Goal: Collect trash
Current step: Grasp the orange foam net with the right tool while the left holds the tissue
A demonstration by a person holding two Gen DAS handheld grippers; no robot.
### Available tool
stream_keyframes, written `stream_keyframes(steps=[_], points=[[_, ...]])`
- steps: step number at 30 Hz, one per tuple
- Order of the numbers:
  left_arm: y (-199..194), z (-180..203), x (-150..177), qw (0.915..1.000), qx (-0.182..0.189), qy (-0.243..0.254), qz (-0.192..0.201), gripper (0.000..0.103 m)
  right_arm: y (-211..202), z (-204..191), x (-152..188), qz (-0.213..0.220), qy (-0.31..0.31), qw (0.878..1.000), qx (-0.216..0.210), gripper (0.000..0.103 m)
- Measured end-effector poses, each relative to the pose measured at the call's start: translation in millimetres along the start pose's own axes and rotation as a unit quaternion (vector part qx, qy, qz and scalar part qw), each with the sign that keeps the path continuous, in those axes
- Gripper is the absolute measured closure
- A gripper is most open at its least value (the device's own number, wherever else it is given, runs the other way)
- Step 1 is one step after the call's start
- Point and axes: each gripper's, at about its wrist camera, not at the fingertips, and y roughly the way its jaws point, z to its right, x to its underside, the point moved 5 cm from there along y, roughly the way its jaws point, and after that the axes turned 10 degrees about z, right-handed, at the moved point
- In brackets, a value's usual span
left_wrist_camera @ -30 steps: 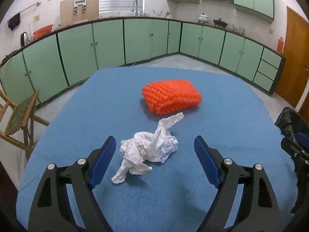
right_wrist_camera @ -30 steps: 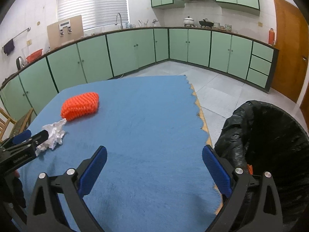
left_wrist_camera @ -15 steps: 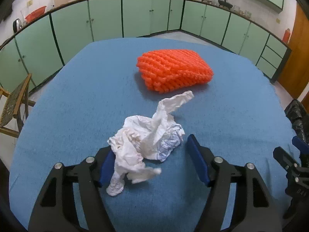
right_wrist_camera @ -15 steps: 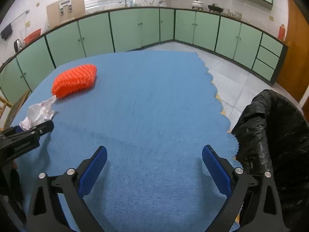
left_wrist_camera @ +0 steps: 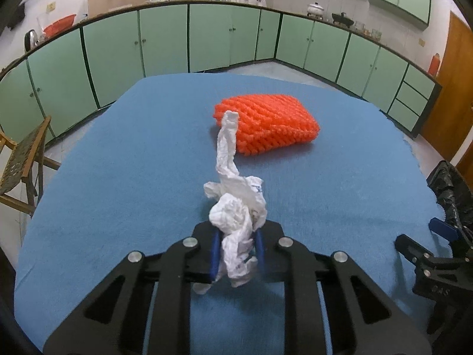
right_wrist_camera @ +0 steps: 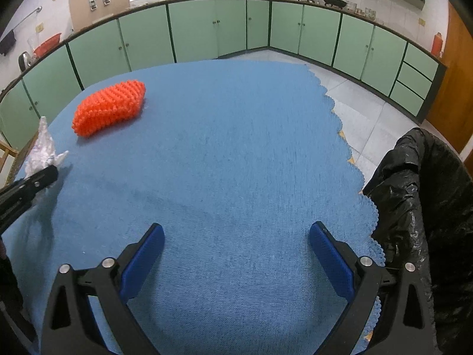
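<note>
Faint blue print on the crumpled white tissue, too small to read; embossed characters on the black arm at the lower right of the left wrist view, blurred. Left tongs clamped shut on the tissue, blue pads pressed into both its sides, a twisted tail rising above. Right tongs spread wide apart, holding nothing, over bare blue cloth. Surface draped in a blue cloth with a scalloped edge, carrying an orange knobbly sponge-like block beyond the tissue. Black-lined trash bin just off the right edge. Around: mint-green cabinets, a tap under a blind, pots, wooden door, wooden chair at left.
</note>
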Motion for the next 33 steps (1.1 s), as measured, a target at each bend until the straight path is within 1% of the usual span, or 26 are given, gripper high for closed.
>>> stream_keyframes(steps=[4, 11, 17, 20, 24, 28, 33], points=[[-11.9, -11.5, 3.1, 0.9999, -0.009, -0.002, 0.003, 0.085, 1.3, 0.1, 0.5, -0.005, 0.002, 1.000, -0.003, 0.005], [-23.6, -43.1, 6.0, 0.9992, -0.037, -0.016, 0.005, 0.085, 2.4, -0.6, 0.1, -0.006, -0.002, 1.000, -0.001, 0.005], [-25.4, -61.4, 2.4, 0.9988, -0.045, -0.015, 0.010, 0.085, 4.6, -7.1, -2.8, -0.004, -0.007, 1.000, 0.010, 0.006], [-23.0, -70.7, -0.5, 0.9987, -0.047, -0.018, 0.011, 0.085, 5.8, -13.7, -11.2, 0.001, -0.002, 1.000, 0.012, 0.006], [-15.0, -80.5, -9.3, 0.9983, -0.050, -0.023, 0.016, 0.085, 12.2, -40.9, -31.2, 0.014, -0.020, 1.000, -0.003, 0.006], [-4.8, -91.9, -23.5, 0.9978, -0.057, -0.024, 0.025, 0.085, 22.4, -77.8, -59.1, 0.039, -0.043, 0.998, -0.025, 0.006], [10.8, -105.3, -40.4, 0.9969, -0.066, -0.024, 0.035, 0.085, 36.0, -115.0, -89.3, 0.058, -0.050, 0.996, -0.049, 0.006]])
